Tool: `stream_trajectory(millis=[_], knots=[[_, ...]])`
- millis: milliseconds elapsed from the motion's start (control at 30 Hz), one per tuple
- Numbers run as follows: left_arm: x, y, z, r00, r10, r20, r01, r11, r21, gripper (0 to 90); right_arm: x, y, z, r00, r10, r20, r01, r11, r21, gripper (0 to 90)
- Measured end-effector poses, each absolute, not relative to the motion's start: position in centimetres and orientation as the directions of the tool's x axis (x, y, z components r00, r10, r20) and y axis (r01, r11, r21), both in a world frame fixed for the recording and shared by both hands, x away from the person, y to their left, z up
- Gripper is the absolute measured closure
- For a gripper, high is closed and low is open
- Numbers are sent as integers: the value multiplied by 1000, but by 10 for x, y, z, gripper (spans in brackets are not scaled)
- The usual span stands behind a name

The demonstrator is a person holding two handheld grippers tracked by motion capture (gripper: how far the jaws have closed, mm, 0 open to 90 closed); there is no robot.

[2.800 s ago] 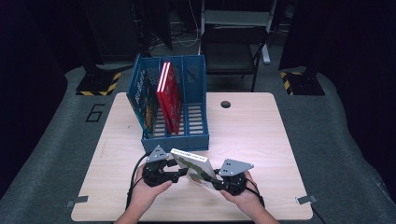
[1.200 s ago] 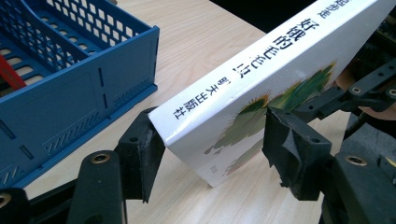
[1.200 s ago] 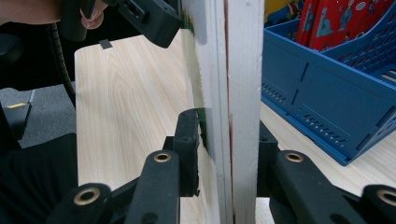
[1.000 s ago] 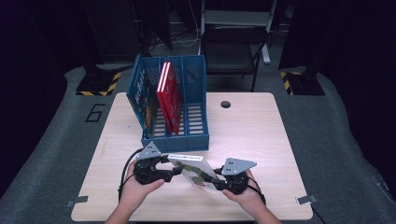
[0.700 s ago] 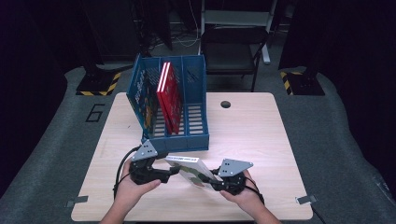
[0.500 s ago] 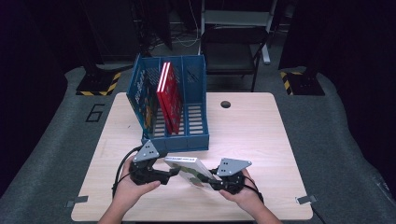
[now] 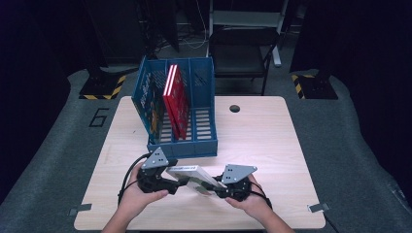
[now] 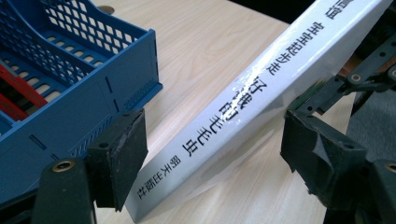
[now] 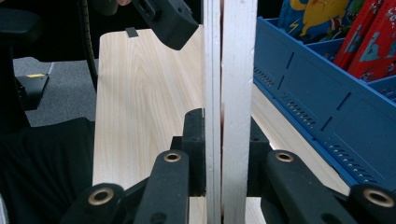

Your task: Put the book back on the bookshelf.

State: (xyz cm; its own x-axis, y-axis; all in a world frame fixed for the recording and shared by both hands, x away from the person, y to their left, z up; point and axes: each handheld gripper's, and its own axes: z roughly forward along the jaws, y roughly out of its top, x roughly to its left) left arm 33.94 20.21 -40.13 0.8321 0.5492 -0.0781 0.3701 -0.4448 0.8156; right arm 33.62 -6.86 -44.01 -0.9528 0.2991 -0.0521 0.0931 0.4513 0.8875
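Observation:
A white book [image 7: 192, 174] with black print on its spine [image 8: 261, 88] hangs tilted just above the table's front edge. My right gripper [image 7: 216, 187] is shut on its right end, and in the right gripper view the pads [image 9: 194, 149] press both covers [image 9: 238, 70]. My left gripper [image 7: 177, 182] is open. Its jaws have just been opening, and the book's left end lies between the pads [image 8: 122, 149] without being squeezed.
A blue slotted file rack [image 7: 182, 145] stands just behind the book, close to my left jaw [image 8: 74, 121]. It holds an upright red book [image 7: 176, 99] and a colourful one [image 7: 154, 104]. A round cable hole [image 7: 234, 108] sits mid-table. A chair [image 7: 243, 46] stands beyond.
My left gripper's jaws have spread and let go of the book's left end, and that hand has shifted slightly left. The right gripper keeps its hold and has hardly moved.

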Motion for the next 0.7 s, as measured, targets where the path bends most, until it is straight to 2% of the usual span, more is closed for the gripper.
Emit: stream_trajectory(millis=[367,500,700], knots=[[342,192,-403,851,518,-86,362,-462,809,227,336,-67,-440,-955,290,-59,84,456,886,768],[340,184,-403,858,511,-51,339,-489,804,208,335,-66,-439,-956,286,-60,82,459,885,768],[340,186,-402,855,512,-79,358,-475,804,235,336,-67,-439,-957,285,-57,84,458,885,765]])
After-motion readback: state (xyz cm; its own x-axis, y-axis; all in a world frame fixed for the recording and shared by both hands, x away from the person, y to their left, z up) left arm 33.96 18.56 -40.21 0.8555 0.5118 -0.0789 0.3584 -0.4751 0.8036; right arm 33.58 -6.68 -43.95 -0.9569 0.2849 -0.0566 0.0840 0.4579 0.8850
